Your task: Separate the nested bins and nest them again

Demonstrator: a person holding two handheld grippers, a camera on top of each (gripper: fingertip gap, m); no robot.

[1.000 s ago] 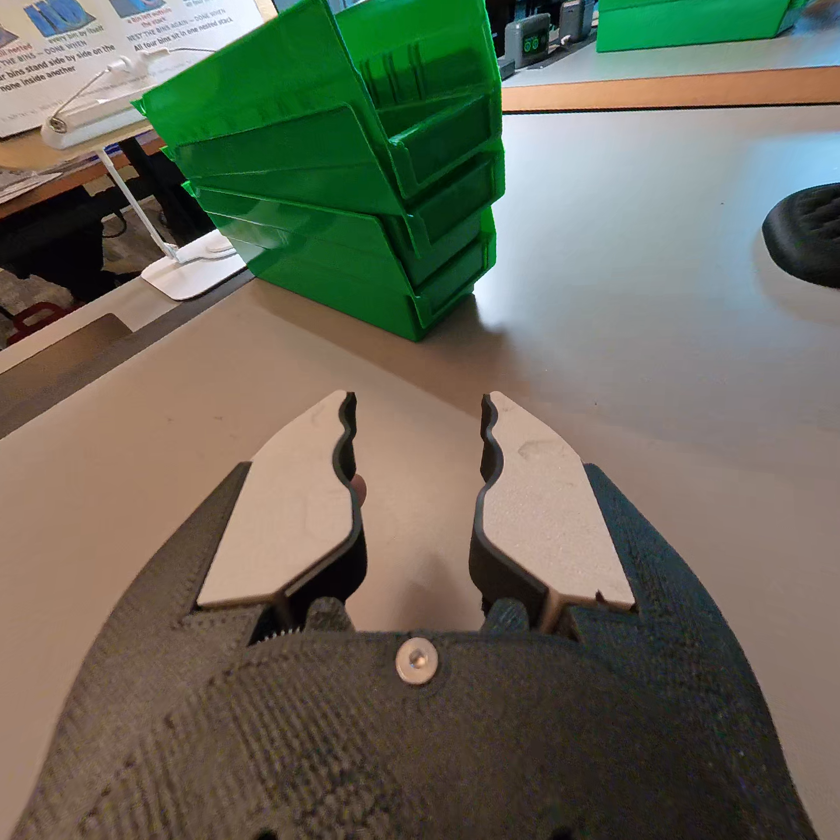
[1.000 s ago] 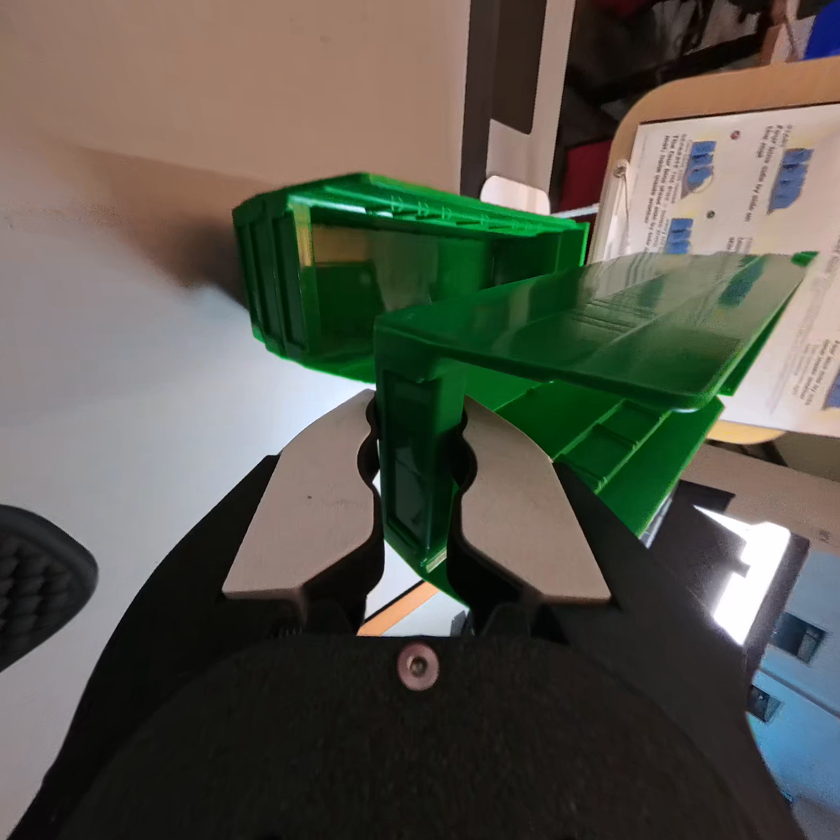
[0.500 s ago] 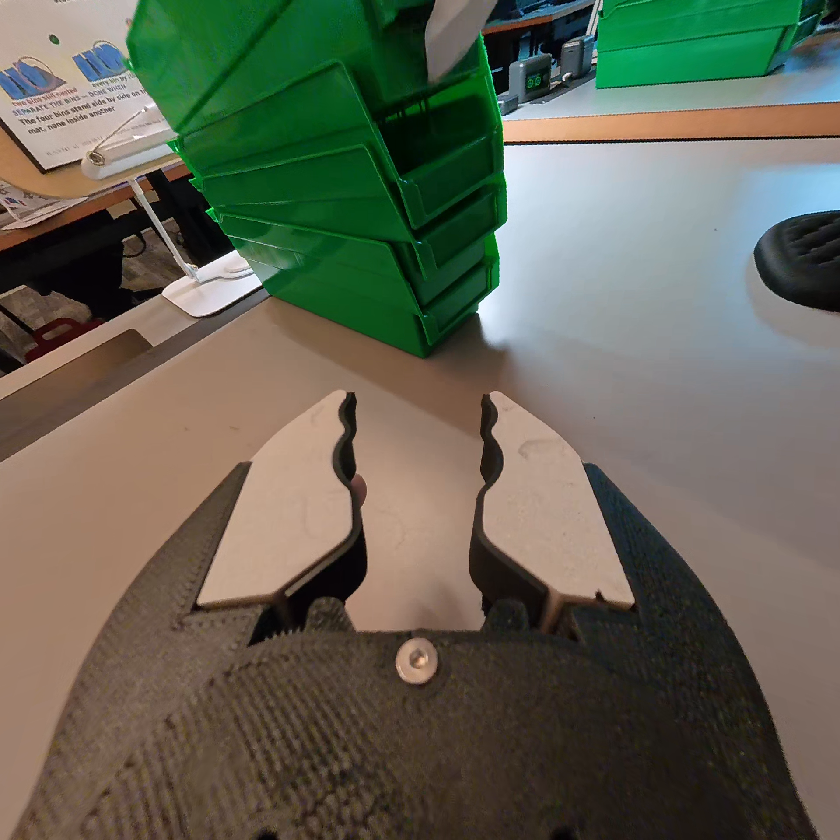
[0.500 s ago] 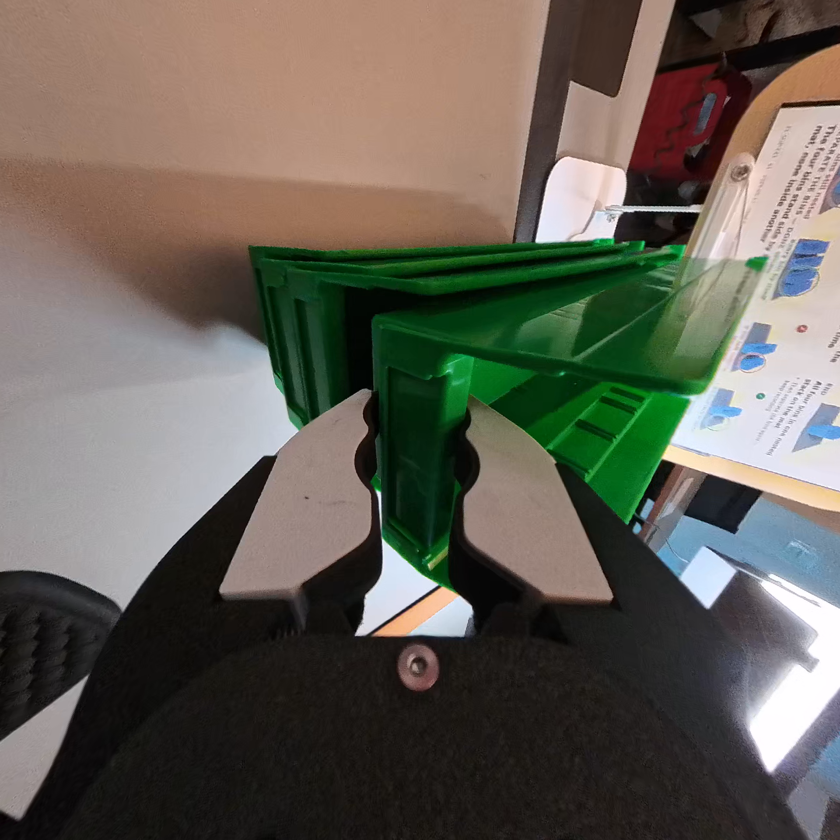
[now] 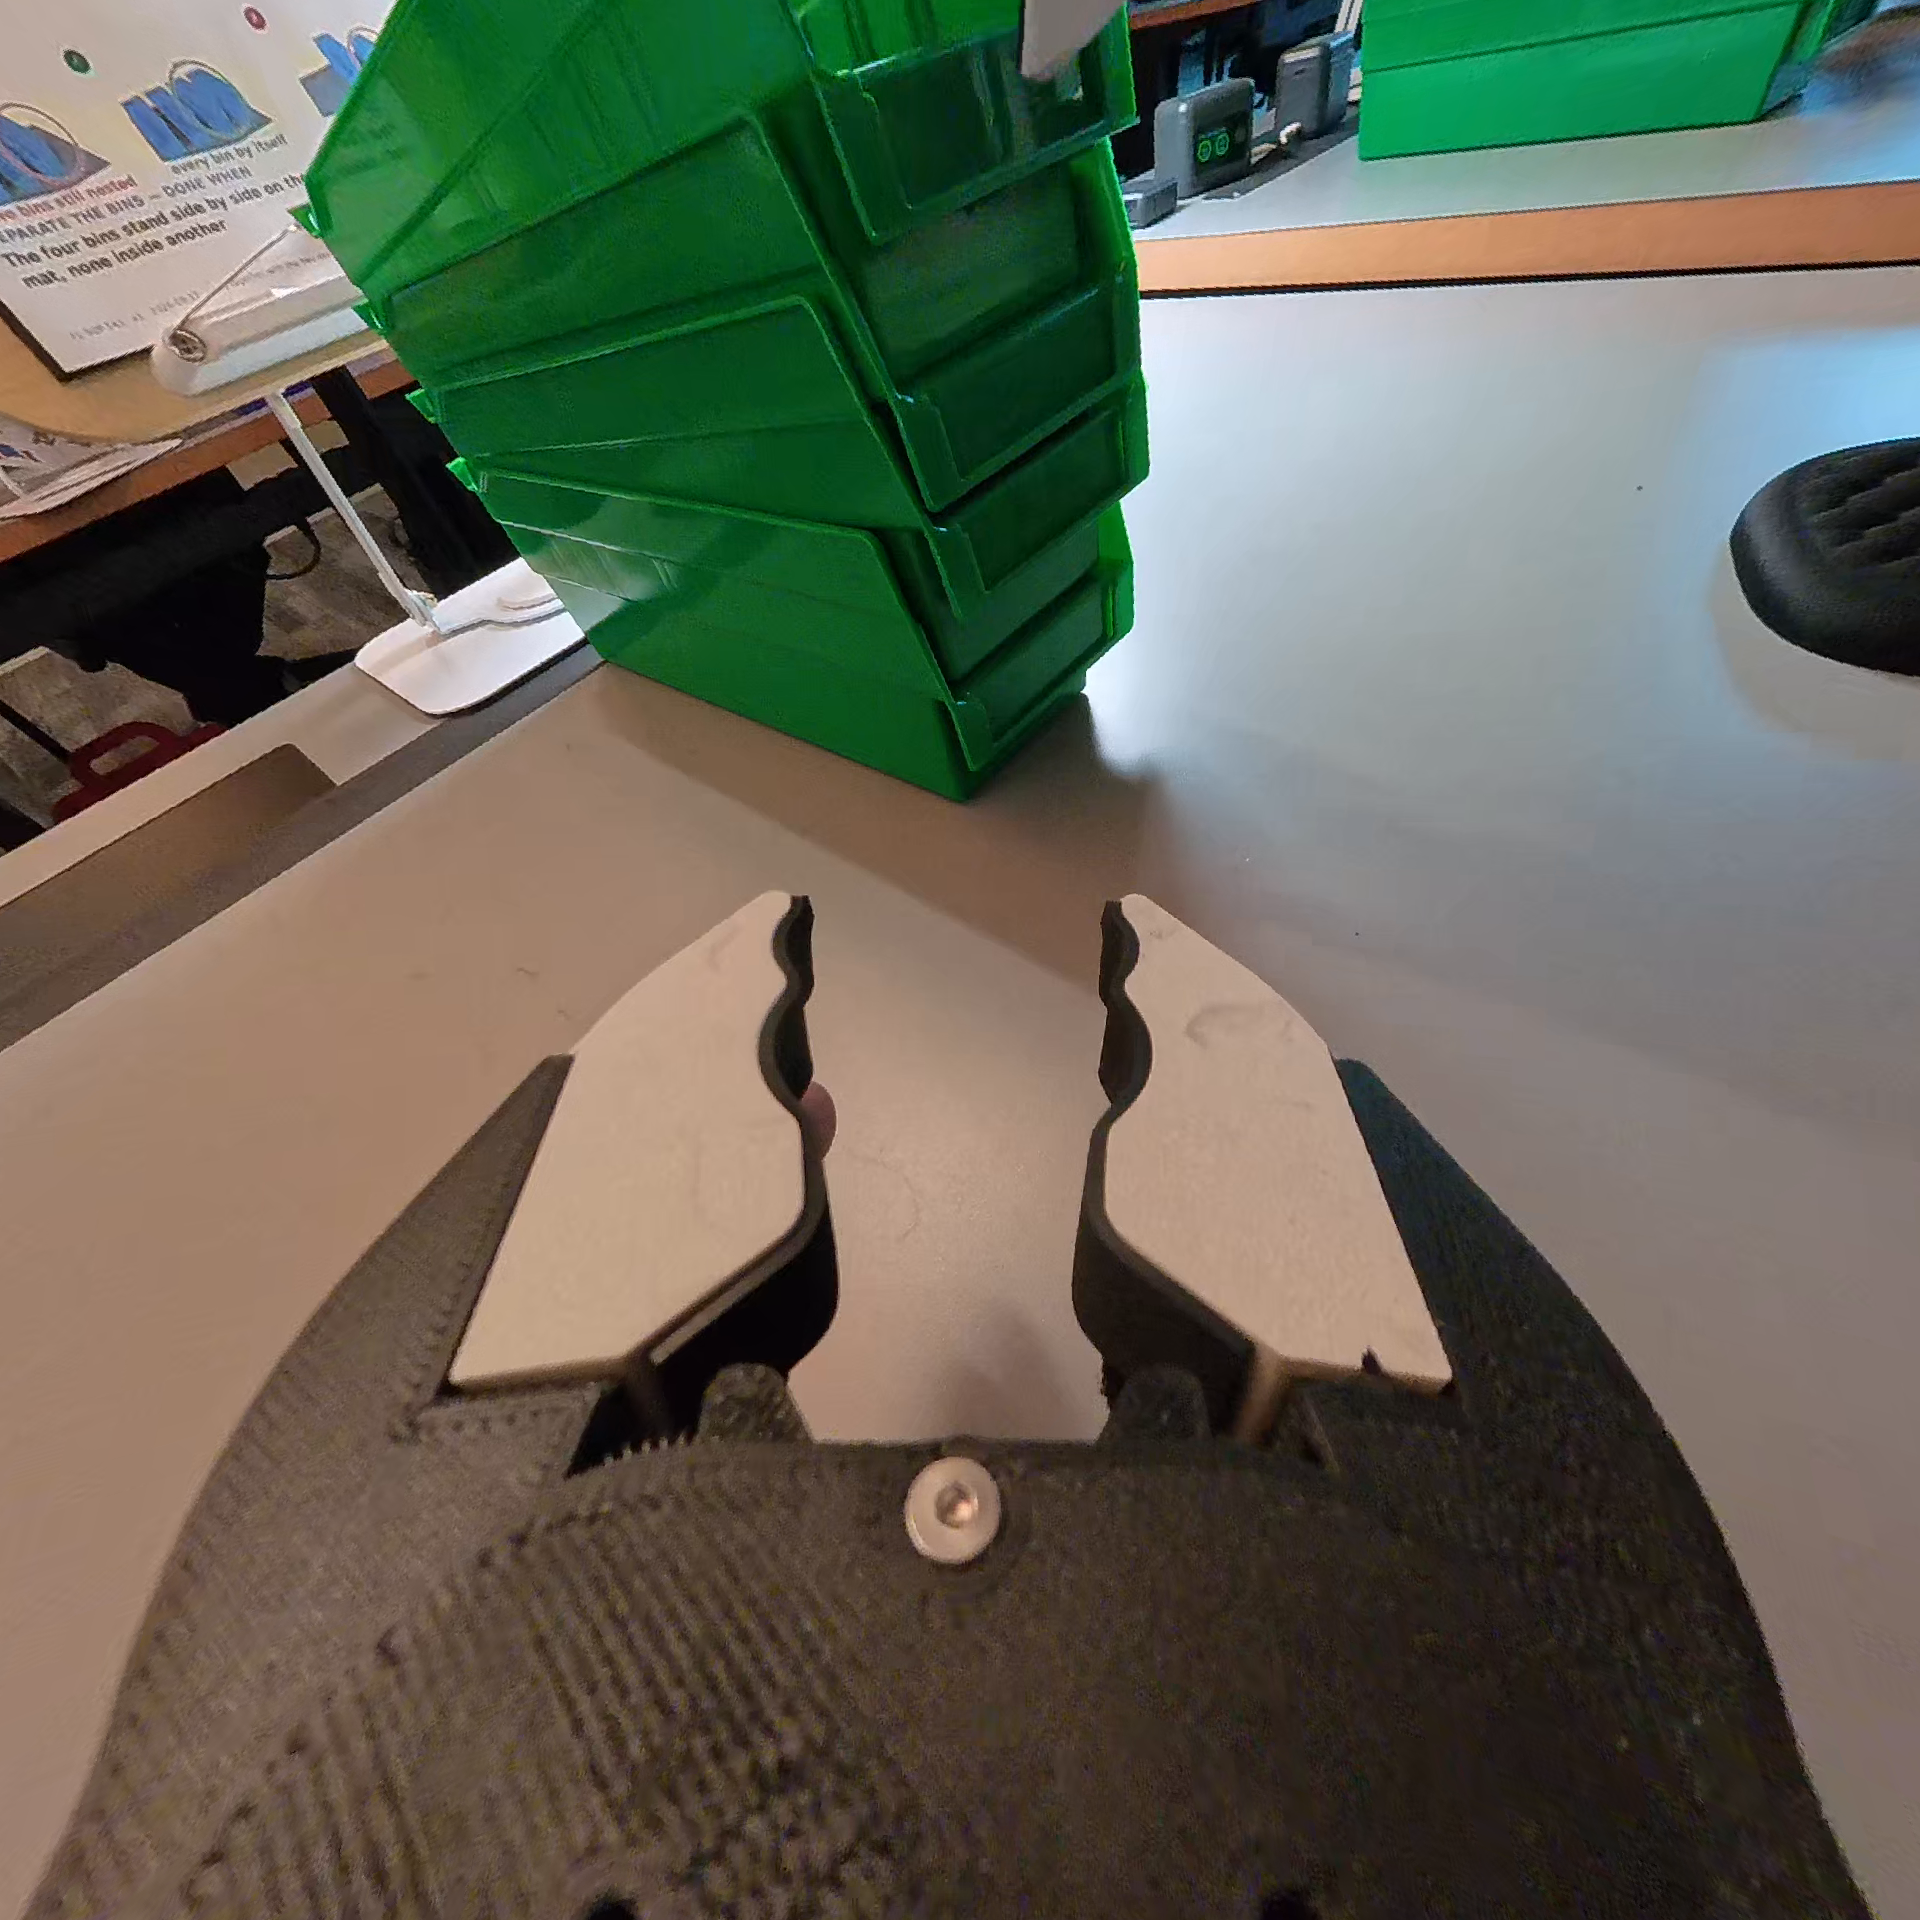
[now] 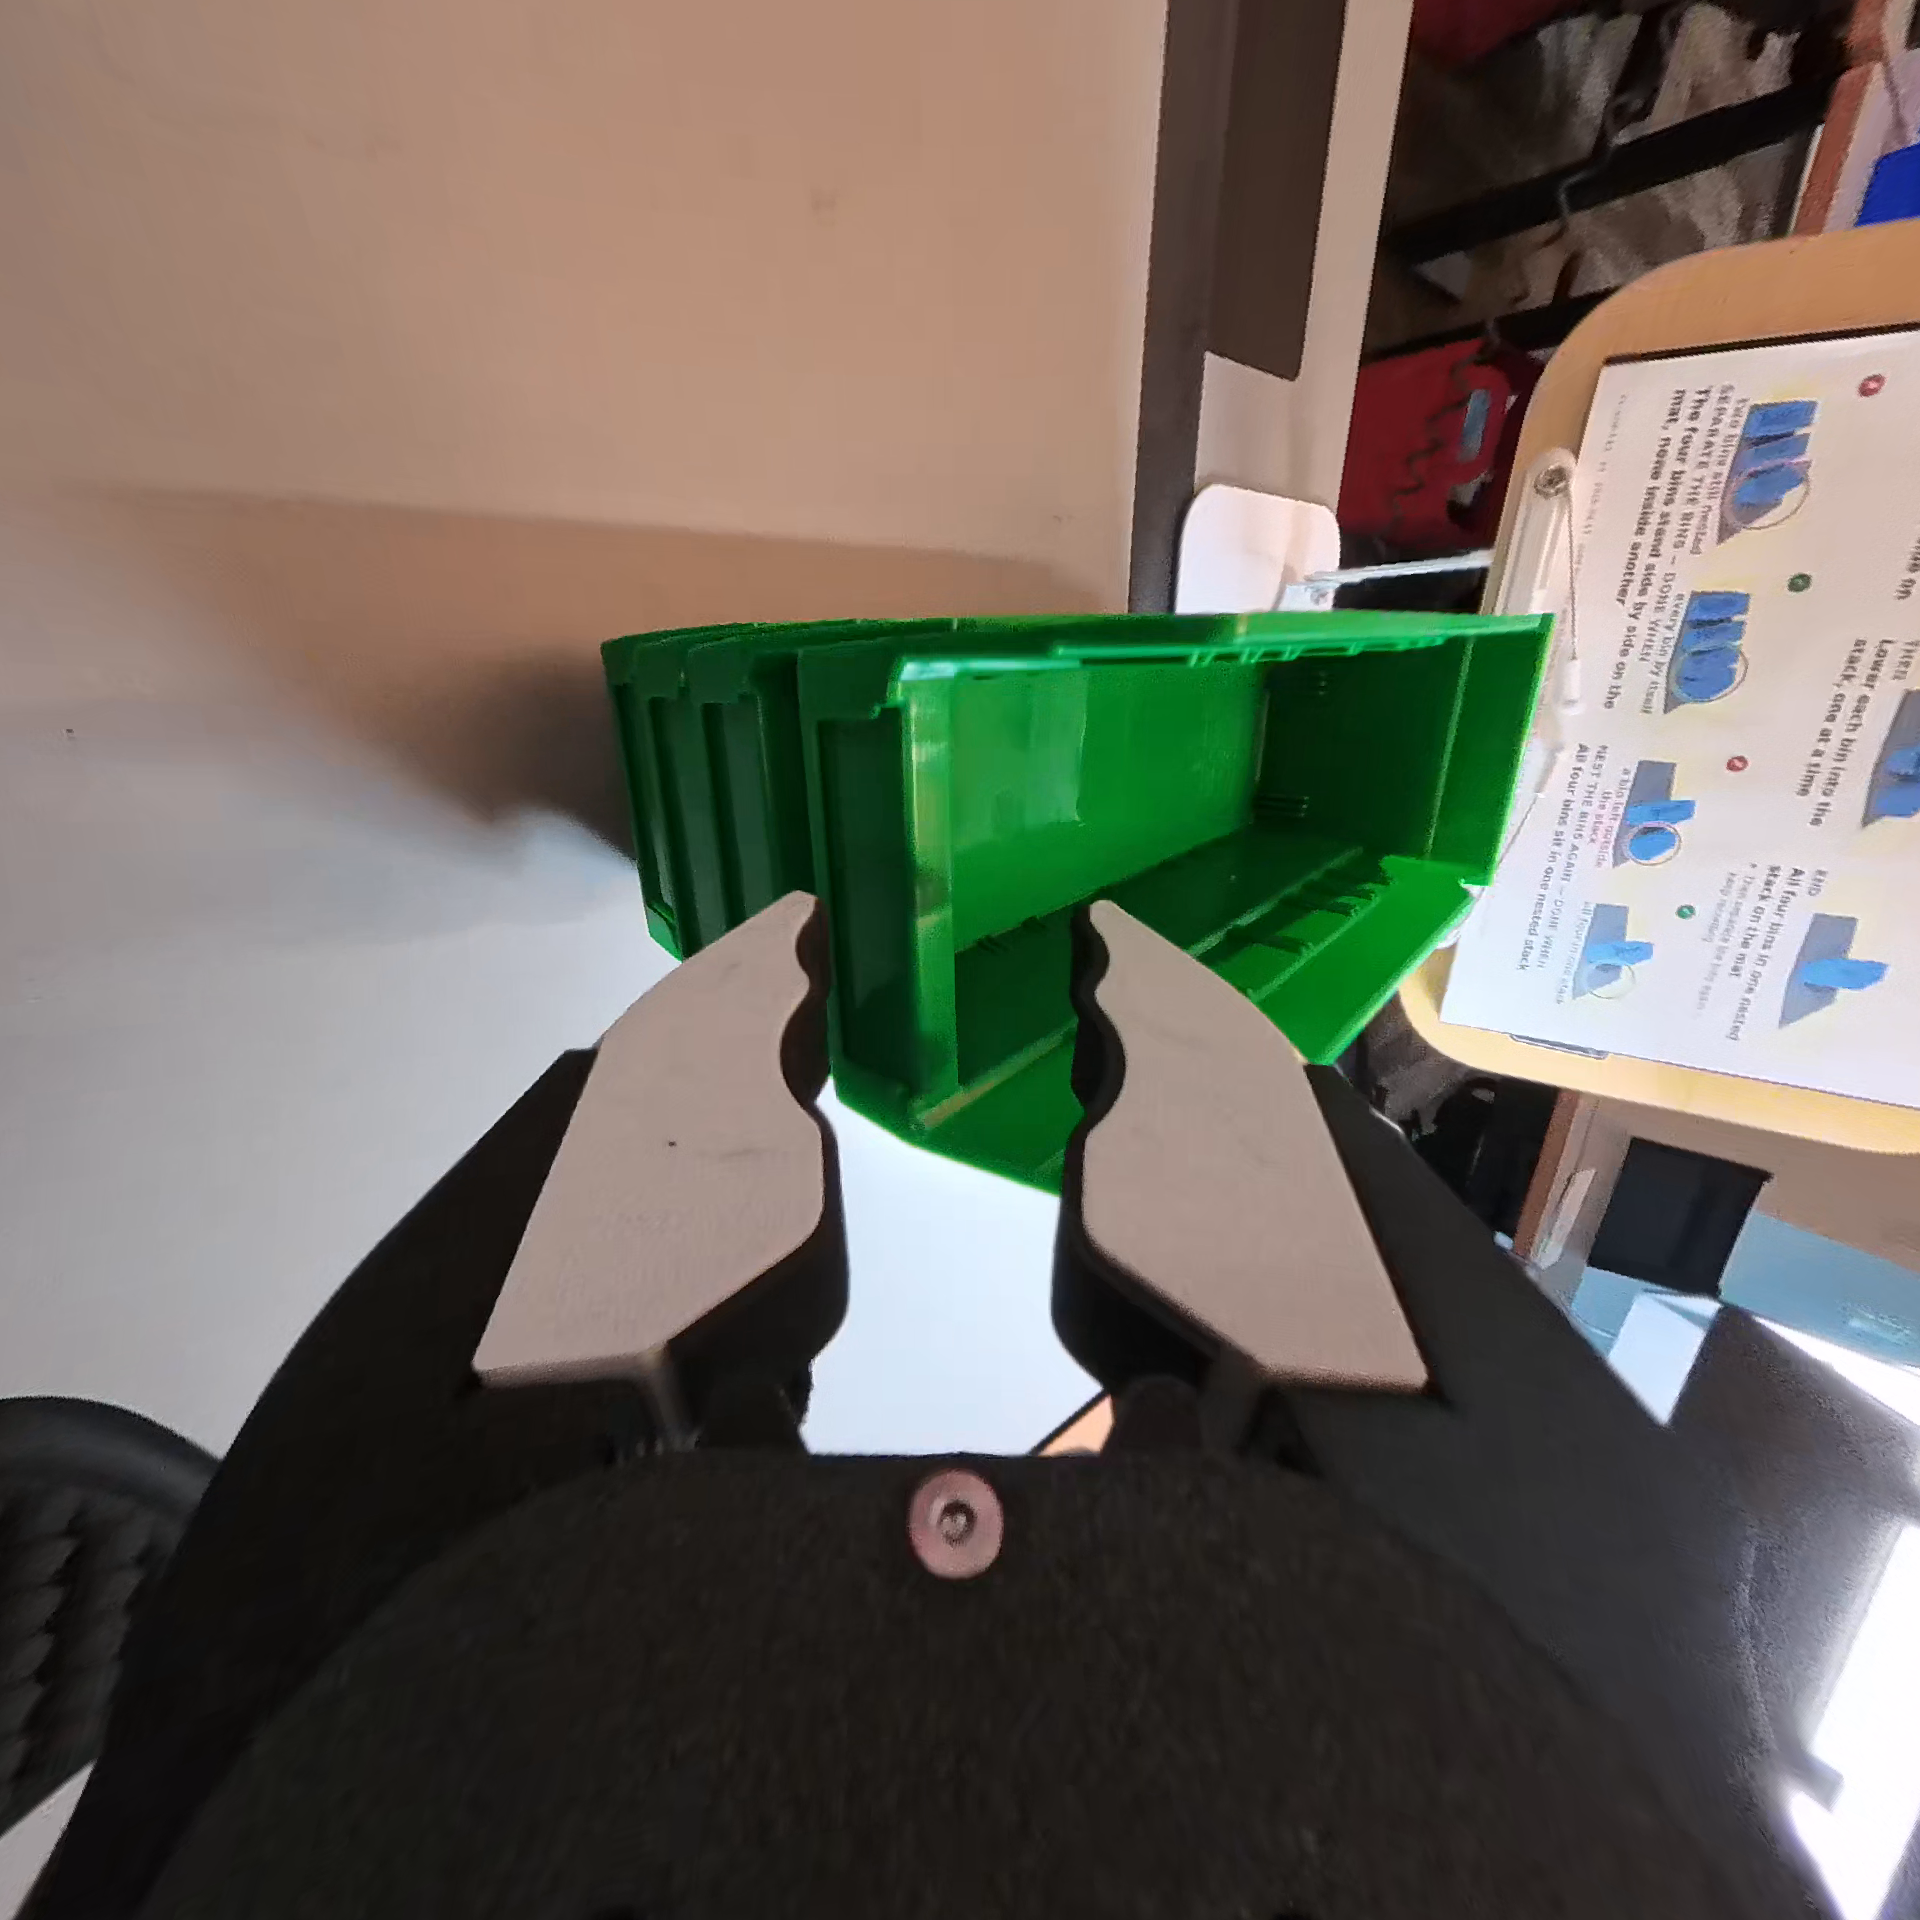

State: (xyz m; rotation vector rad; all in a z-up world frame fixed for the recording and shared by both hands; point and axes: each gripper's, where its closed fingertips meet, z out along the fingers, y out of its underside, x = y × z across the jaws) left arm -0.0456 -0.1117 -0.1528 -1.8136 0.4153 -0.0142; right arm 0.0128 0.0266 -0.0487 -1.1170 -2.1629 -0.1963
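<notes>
On top of the stack (image 5: 790,499), our right gripper (image 6: 951,914) stands apart around the top bin (image 6: 1143,821). We should back straight out. Our left gripper (image 5: 956,909) waits spread, empty.

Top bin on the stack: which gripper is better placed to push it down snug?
Right, probably. The right gripper is open astride the front wall of the top bin. The left gripper is open too, but sits back from the stack, over the table.
</notes>
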